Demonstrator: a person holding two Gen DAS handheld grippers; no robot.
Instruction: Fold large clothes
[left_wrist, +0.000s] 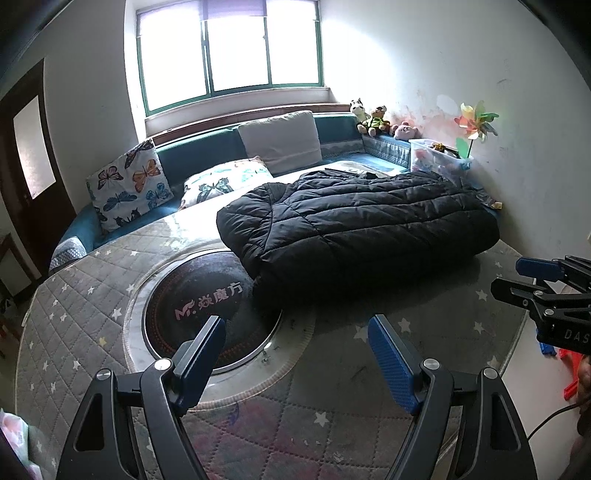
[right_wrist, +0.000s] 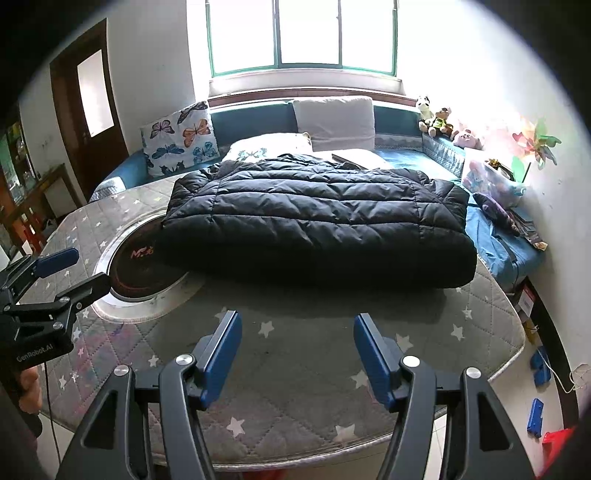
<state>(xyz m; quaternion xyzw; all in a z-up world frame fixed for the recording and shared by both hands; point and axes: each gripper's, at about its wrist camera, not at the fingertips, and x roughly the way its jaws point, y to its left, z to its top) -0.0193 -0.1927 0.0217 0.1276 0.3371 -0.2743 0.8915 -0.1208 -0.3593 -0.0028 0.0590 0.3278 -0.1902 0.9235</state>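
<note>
A black puffer jacket lies folded into a thick rectangle on the far half of the grey star-quilted table; it also shows in the right wrist view. My left gripper is open and empty, over the table's near side, short of the jacket. My right gripper is open and empty, in front of the jacket's near edge. Each gripper shows at the edge of the other's view: the right, the left.
A round black hotplate inset sits in the table, partly under the jacket. Behind is a blue sofa with butterfly cushions, stuffed toys and a toy bin. Blue and red items lie on the floor at right.
</note>
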